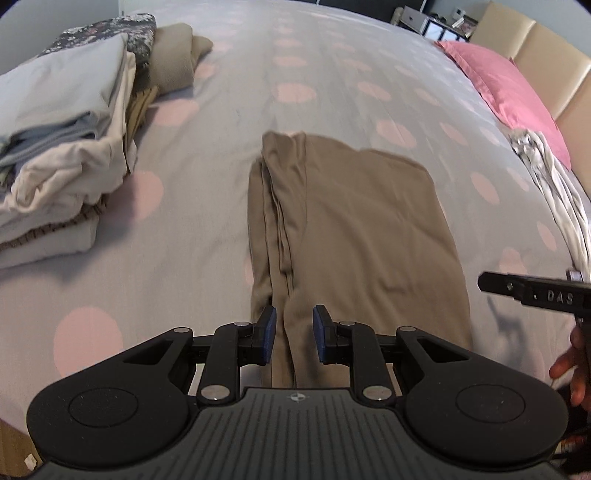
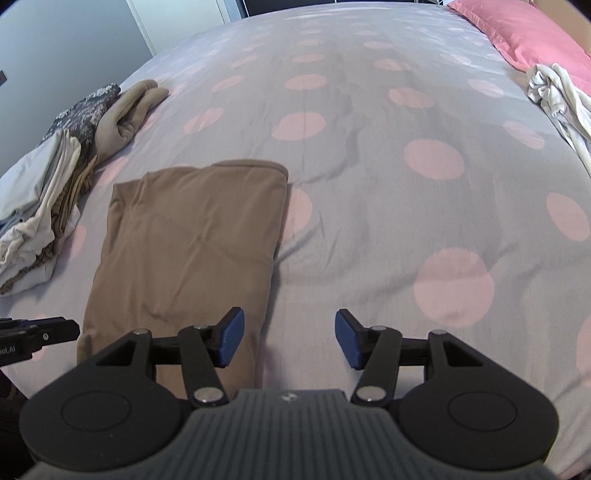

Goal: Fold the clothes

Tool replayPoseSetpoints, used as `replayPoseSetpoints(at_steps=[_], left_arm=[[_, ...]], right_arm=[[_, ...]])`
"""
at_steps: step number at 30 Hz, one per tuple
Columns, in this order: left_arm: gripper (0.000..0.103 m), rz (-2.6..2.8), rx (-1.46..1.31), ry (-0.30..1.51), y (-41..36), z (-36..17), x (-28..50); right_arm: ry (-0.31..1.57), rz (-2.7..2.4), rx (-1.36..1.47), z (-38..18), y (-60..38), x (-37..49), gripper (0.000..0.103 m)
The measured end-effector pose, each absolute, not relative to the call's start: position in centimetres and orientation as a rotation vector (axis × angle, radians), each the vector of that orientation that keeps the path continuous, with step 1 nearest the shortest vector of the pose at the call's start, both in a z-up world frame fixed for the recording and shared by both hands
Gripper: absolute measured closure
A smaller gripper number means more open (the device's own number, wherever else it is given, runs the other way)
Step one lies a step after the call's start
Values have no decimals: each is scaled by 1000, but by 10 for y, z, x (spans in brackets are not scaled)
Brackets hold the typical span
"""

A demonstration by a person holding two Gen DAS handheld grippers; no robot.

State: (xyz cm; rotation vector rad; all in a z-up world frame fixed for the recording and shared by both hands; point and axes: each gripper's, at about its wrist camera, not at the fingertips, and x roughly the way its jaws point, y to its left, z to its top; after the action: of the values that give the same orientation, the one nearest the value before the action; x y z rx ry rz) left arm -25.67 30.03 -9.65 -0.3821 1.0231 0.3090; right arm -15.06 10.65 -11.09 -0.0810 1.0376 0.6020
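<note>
Tan, folded cloth [image 2: 184,243] lies flat on the grey, pink-dotted bedspread [image 2: 406,221], with a stack of folded clothes [image 1: 62,147] at the far left edge. The left gripper [image 1: 294,334] hovers over the cloth's near left folds, jaws narrowly parted, pinching nothing. The right gripper [image 2: 289,339] stands spread at the cloth's right edge. Open bedspread stretches rightward to crumpled white laundry [image 2: 557,103] and a pink pillow [image 2: 524,33].
</note>
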Motion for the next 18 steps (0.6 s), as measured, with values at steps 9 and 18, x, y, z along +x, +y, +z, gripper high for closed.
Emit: replayPoseSetpoints(at_steps=[9,18], left_arm=[[80,255,-428,1105,294,-111,-273],[80,219,-429,1141,289,-119,-279]], right_arm=[[1046,624,-123,-113,111,-163,43],[1050,634,-145,-114,115,-168,43]])
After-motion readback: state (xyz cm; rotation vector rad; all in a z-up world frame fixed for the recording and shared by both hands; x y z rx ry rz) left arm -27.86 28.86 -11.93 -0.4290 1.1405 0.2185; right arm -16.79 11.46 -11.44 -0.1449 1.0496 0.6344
